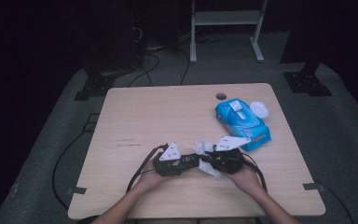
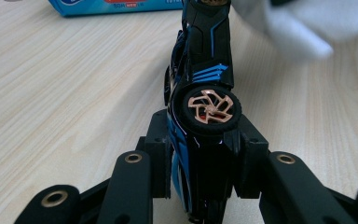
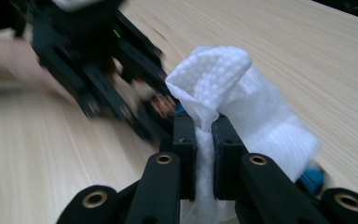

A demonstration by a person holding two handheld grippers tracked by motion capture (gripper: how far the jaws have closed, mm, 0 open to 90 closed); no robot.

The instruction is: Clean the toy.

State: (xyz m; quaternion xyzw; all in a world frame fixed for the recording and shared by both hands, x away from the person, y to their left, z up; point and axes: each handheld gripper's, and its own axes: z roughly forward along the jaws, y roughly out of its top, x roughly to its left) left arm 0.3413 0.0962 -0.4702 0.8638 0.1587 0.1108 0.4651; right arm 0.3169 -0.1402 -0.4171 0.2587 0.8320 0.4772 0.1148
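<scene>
toy car [image 2: 200,112]: front end cut off by top edge of left gripper view; rear hidden between the jaws
white wipe [image 3: 242,107]: lower part cut off by bottom edge of right gripper view; blurred white patch in left gripper view
left gripper [image 3: 121,100]: motion-blurred in right gripper view, detail unreadable
blue wipes pack [image 2: 121,5]: cropped by top edge, print unreadable
high view: toy car between grippers too small to resolve

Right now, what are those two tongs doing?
Left tongs: closed on a black-and-blue toy car.
Right tongs: closed on a white wipe.
</scene>
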